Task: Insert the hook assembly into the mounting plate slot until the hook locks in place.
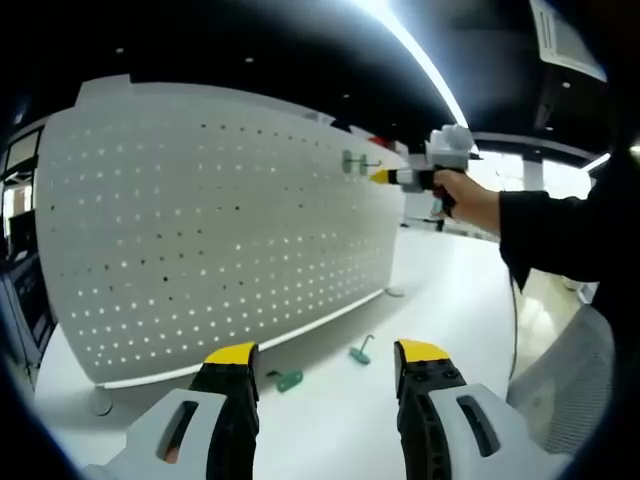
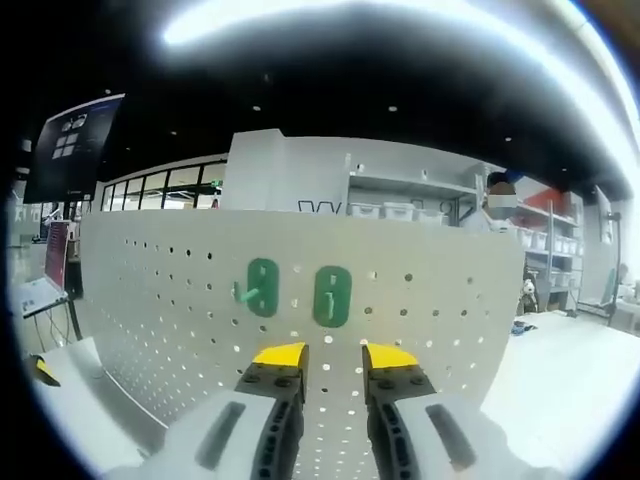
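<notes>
Risks:
- Your right tongs (image 2: pixel 325 362) stand with jaws slightly apart and nothing between them, pointed at the pegboard (image 2: pixel 430 320) just below 2 green hooks. Close or push now and you would likely knock a mounted hook (image 2: pixel 332 296) loose, since it sits straight ahead above the jaw tips.
- The second mounted hook (image 2: pixel 261 287) sits just left of that one. Whether either has locked cannot be told from here; pulling away too soon could leave one only half seated.
- Your left tongs (image 1: pixel 325 362) are wide apart and empty, hanging over the table (image 1: pixel 340 420). 2 loose hooks lie ahead of them: 1 (image 1: pixel 289 380) between the jaws near the left tip, 1 (image 1: pixel 360 351) further on, nearer the right jaw. A careless sweep would probably push them off or out of sight, which the task forbids.
- The loose hooks lie flat; a grab from above may slip or pick one up skewed, and a skewed hook would likely jam at the slot.

Count:
- Tongs: 2, both empty.
- Hooks on the board: 2, side by side.
- Hooks on the table: 2, apart from each other, near the board's foot.
- Pegboards: 1, upright.
- Tables: 1.
</notes>
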Demonstrator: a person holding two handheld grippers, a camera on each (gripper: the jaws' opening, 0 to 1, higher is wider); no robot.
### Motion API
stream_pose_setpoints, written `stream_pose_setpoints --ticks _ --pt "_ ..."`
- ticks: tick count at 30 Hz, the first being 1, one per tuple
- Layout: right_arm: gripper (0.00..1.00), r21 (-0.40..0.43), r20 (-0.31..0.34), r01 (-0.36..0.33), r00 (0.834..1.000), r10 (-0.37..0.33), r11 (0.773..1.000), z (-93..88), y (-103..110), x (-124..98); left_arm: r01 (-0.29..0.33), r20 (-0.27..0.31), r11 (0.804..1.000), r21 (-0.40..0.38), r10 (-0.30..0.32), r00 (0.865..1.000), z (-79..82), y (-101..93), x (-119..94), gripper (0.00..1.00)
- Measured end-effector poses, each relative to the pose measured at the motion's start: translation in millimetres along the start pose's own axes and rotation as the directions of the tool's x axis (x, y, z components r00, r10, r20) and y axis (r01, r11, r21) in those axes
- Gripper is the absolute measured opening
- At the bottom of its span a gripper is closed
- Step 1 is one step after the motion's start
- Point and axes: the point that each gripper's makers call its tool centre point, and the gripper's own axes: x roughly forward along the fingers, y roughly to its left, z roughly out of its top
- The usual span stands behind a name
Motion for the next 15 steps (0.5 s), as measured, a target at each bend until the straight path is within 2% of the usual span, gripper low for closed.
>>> stream_pose_setpoints --ticks 15 --pt "0.25 0.008 -0.050 -0.028 0.998 0.029 1.000 -25.2 16 -16 -0.001 0.000 1.000 0.002 0.001 1.000 0.0 0.2 0 0.55"
